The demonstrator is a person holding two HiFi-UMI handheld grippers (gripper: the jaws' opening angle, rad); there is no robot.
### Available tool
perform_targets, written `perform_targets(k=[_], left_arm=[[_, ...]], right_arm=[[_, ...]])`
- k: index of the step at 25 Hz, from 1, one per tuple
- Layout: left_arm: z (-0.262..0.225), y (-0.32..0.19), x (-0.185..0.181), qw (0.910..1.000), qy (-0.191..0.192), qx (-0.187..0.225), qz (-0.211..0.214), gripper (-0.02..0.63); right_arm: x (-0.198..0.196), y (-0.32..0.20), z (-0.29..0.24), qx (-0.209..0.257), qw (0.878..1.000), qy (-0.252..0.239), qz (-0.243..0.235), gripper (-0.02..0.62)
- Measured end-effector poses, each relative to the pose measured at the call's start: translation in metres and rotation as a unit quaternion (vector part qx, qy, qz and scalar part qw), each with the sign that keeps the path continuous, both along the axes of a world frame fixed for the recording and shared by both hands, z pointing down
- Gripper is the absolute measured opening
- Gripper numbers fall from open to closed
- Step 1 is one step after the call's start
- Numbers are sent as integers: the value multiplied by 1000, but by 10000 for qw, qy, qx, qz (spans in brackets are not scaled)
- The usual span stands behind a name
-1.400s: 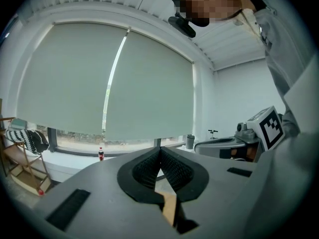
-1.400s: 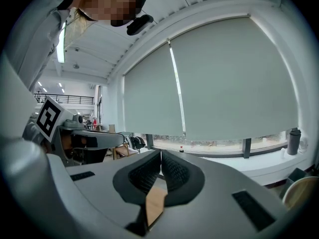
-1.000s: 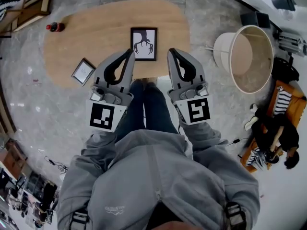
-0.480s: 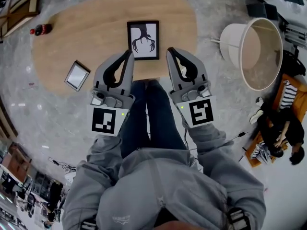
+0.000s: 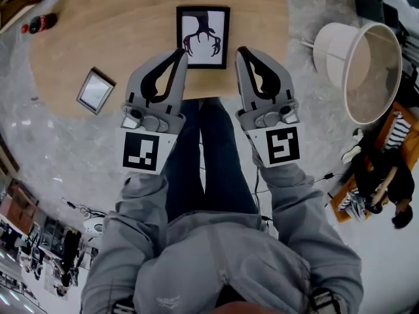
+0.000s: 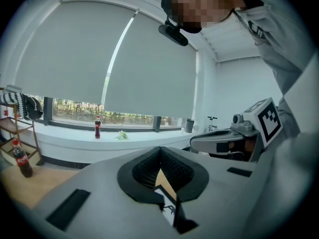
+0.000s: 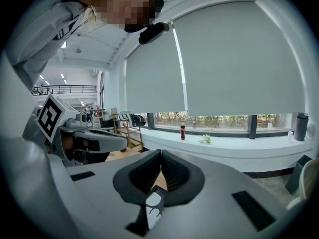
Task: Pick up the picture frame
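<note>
The left gripper [image 5: 179, 52] and the right gripper [image 5: 240, 50] are both showing their jaws pressed together with nothing between them; each gripper's own view is showing the dark pads meeting along one line. In the head view they are hanging side by side in the middle of the frame. Their tips are pointing toward the top edge, over the near rim of the wooden table [image 5: 124, 25].

The picture frame [image 5: 203, 36], black-edged with a dark antler-like print on white, is lying flat on the table at the top centre. It is sitting just beyond the two tips and roughly between them. Neither gripper appears to be touching it. In both gripper views a sliver of it is showing low down through the notch under the closed pads.

A smaller grey frame [image 5: 95, 91] is lying at the left, well apart from it, and a cola bottle [image 5: 38, 23] is standing at the upper left corner.

By my reading the task is only at the approach: nothing is being gripped and the frame is resting where it lies. What is remaining is opening a gripper, taking an edge of the frame, clamping and raising it.
</note>
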State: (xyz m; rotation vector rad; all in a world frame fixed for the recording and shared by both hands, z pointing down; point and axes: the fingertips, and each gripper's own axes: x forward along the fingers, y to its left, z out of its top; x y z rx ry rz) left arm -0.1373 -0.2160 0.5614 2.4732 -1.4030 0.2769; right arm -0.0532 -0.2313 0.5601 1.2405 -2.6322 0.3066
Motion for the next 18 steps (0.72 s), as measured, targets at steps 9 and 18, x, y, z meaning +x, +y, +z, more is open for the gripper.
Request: perform_targets(k=[9, 18], left_arm=[[66, -6, -2, 9999, -3, -124, -15, 18], [110, -13, -7, 9994, -21, -319, -118, 18]], right_arm=[[-3, -4, 66, -84, 9998, 117, -103, 32], [-4, -9, 109, -153, 9992, 328, -148, 32]])
